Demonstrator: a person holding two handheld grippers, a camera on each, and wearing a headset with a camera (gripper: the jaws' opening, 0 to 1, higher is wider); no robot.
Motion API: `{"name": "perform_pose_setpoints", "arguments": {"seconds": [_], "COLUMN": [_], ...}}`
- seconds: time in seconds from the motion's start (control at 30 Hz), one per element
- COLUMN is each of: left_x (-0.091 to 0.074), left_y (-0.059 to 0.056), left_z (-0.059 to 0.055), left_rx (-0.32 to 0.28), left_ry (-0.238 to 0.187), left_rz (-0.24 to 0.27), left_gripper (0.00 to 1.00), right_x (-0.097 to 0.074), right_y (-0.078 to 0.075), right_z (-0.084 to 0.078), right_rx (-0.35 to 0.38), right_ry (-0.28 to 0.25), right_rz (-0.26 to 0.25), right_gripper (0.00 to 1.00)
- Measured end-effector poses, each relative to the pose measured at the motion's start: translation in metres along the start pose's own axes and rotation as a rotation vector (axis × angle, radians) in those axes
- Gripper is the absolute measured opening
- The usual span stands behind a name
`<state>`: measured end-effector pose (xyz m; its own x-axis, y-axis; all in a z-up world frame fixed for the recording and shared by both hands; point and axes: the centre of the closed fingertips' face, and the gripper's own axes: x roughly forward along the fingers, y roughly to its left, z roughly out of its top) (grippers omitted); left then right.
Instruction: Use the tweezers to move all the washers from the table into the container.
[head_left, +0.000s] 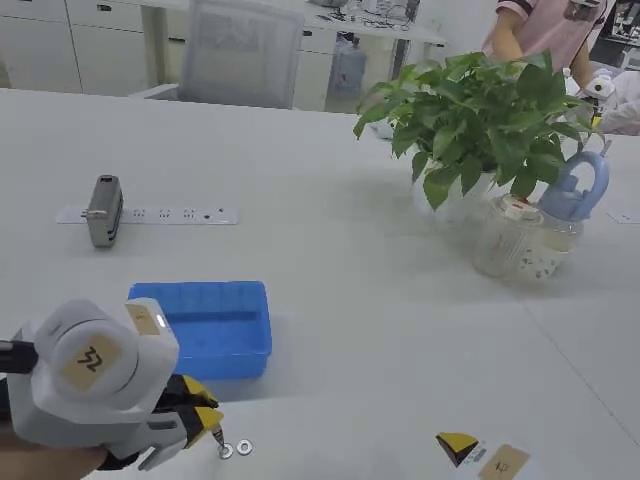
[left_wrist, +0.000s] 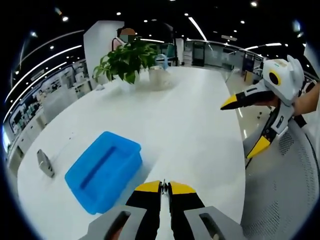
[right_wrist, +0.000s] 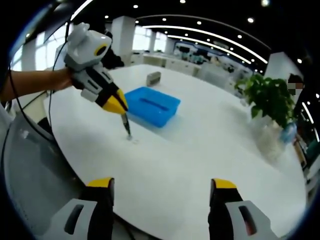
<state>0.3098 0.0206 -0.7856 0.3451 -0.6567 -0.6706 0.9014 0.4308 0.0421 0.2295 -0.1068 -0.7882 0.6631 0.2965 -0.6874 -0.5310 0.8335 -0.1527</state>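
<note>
While two washers (head_left: 235, 449) lay side by side on the bench (head_left: 380, 330), we judged the task to be at an early stage, with no transfer confirmed.

1. Washers. In the head view both lay flat on the bench, at about 6 o'clock from the container (head_left: 215, 360) and near its front wall. We could make out no other washers on the bench.
2. Container. The blue tray stood open at the top. We saw no washer inside it, though its floor was too plain and small in view to rule one out.
3. Left gripper (head_left: 208, 405). In the left gripper view its fingers (left_wrist: 150, 192) stood narrow, clamped on the tweezers (head_left: 217, 438). The tweezer tip pointed down at the nearer washer, at or just above it; we could not tell whether it touched.
4. Right gripper (right_wrist: 162, 182). Its fingers (right_wrist: 222, 185) stood wide and held nothing. It hung at about 3 o'clock from the washers, well apart.

As we judged it, both washers had yet to be pinched, lifted toward 12 o'clock and released over the container.
</note>
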Motion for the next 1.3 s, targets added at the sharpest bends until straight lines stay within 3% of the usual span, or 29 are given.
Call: {"name": "perform_pose_setpoints", "arguments": {"seconds": [0.57,0.83,0.87,1.3], "left_x": [0.0056,0.0070,0.0064,0.0026], "left_y": [0.0032,0.0067,0.0049,0.0031], "left_z": [0.0065,0.0082,0.0078,0.0036], "left_rx": [-0.057,-0.114,-0.141,-0.151], "left_ry": [-0.054,-0.099,-0.103,-0.097], "left_rz": [-0.011,0.008,-0.002,0.004], "left_gripper": [0.00,0.00,0.00,0.01], "right_x": [0.0005,0.0007,0.0007,0.0002], "right_y": [0.0002,0.0003,0.0003,-0.0008], "right_z": [-0.0010,-0.0012,-0.0012,-0.0010], "right_rx": [-0.016,-0.022,-0.022,-0.025], "right_ry": [0.009,0.011,0.011,0.009], "right_rz": [-0.003,-0.004,-0.005,-0.013], "right_gripper": [0.74,0.74,0.74,0.73]}}
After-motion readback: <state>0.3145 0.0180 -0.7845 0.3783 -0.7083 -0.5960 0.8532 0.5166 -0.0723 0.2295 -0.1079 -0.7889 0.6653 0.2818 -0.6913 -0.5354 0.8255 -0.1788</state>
